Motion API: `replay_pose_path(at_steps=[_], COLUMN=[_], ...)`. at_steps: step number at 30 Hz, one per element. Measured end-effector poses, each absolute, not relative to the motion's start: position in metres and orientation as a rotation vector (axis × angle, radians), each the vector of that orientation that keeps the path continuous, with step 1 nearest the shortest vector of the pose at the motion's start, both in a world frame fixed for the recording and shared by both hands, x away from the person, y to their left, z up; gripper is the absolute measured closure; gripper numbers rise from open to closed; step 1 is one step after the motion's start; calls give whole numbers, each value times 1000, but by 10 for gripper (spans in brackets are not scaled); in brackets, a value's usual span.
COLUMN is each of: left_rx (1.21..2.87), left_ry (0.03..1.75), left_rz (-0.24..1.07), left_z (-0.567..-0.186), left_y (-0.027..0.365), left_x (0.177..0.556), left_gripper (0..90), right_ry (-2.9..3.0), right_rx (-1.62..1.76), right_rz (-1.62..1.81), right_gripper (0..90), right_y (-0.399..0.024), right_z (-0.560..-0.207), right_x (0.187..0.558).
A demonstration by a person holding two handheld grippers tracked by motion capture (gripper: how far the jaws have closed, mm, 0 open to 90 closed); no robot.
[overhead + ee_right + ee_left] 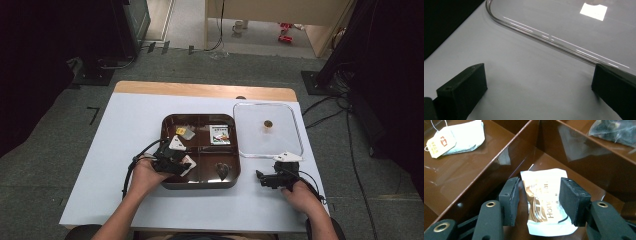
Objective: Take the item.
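Note:
A brown tray (200, 186) with four compartments sits mid-table. My left gripper (175, 159) reaches into its front-left compartment. In the left gripper view, this gripper (540, 192) is open, with its jaws on either side of a white and brown sachet (544, 202) lying flat on the compartment floor. A small gap shows on each side of the sachet (189, 162). My right gripper (261, 177) rests over the white table to the right of the tray. In the right gripper view it (537, 82) is wide open with nothing between its jaws.
A clear lid (280, 137) with a small knob (268, 124) lies right of the tray; its rim (544, 35) curves ahead of the right jaws. A tea bag (461, 137), a printed packet (220, 134) and a dark bag (616, 131) lie in the other compartments.

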State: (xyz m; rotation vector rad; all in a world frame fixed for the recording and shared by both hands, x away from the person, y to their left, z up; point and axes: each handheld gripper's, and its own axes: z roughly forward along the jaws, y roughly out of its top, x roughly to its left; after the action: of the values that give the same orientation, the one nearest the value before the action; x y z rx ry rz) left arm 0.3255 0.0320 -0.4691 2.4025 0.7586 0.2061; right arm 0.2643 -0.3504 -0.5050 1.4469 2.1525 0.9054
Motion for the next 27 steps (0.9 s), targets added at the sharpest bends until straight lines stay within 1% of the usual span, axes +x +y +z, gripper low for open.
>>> replay_pose_path(at_steps=[4, 9, 11, 19, 22, 23, 25, 27], left_rx=[2403, 2407, 2409, 2409, 2406, 2399, 2410, 2417], left_ry=[766, 749, 746, 751, 751, 744, 742, 727], left_rz=[153, 155, 160, 176, 178, 192, 215, 227], left_z=[-470, -470, -470, -470, -469, -467, -466, -467], left_y=[34, 33, 33, 31, 31, 32, 32, 32], left_x=[327, 326, 324, 322, 322, 321, 320, 319], left_gripper=[521, 546, 573, 612, 644, 670, 864, 869], right_ry=[2153, 2153, 2153, 2152, 2152, 2152, 2152, 2152], right_rx=[1447, 1447, 1447, 1447, 1447, 1447, 1447, 1447], right_rz=[905, 905, 905, 905, 905, 906, 906, 906], right_gripper=[0, 0, 0, 0, 0, 0, 0, 0], right_y=[-350, -350, -350, -350, -350, -350, -350, -350], right_z=[-505, -505, -505, -505, -505, -505, -505, -505], right_x=[264, 264, 264, 264, 264, 264, 264, 264])
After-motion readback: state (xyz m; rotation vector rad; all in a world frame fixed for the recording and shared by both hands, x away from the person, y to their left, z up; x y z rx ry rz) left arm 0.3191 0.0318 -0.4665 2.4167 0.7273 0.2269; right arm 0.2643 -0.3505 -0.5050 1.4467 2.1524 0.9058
